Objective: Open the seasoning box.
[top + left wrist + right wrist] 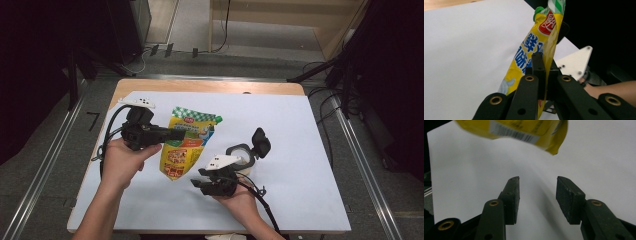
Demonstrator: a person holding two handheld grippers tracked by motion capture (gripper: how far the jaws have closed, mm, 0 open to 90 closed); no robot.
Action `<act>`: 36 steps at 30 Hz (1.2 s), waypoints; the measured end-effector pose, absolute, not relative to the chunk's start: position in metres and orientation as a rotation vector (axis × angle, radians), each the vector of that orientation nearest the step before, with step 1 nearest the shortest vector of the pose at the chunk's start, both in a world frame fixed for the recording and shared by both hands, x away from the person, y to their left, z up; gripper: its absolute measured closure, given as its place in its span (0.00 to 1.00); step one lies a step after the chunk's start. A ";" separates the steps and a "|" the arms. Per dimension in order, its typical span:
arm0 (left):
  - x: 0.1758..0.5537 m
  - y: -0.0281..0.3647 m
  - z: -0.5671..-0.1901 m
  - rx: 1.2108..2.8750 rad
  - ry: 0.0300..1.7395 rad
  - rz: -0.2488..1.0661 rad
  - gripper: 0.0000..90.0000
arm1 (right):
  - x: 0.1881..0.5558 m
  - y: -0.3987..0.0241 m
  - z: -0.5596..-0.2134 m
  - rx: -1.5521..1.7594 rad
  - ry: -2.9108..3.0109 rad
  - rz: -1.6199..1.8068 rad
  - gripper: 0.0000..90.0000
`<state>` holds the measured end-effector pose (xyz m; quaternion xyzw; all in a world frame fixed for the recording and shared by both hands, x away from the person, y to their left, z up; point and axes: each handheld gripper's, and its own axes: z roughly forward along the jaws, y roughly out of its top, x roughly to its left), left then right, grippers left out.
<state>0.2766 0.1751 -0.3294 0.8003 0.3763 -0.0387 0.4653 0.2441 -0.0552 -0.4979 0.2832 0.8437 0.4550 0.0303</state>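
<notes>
A yellow snack bag (pixel 187 145) with a green-checked top hangs lifted off the white sheet, left of centre. My left gripper (pixel 182 134) is shut on its upper side edge; in the left gripper view the jaws (pixel 544 62) pinch the bag (pixel 531 50) tightly. My right gripper (pixel 196 184) sits low near the table's front, just below and right of the bag's bottom corner. In the right gripper view it (pixel 537 187) stands open with only white sheet between the pads, and the bag's barcoded lower end (pixel 524 127) hangs beyond them.
A round white container (pixel 241 152) with a black hinged lid (pixel 261 141) standing open sits just behind the right hand. The white sheet (pixel 300 150) covers most of the wooden table (pixel 210 86). Dark stands and cables surround the table.
</notes>
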 end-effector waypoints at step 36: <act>0.257 0.162 -0.340 1.895 0.978 -0.193 1.00 | 0.219 -0.045 -0.502 0.802 2.413 1.536 0.70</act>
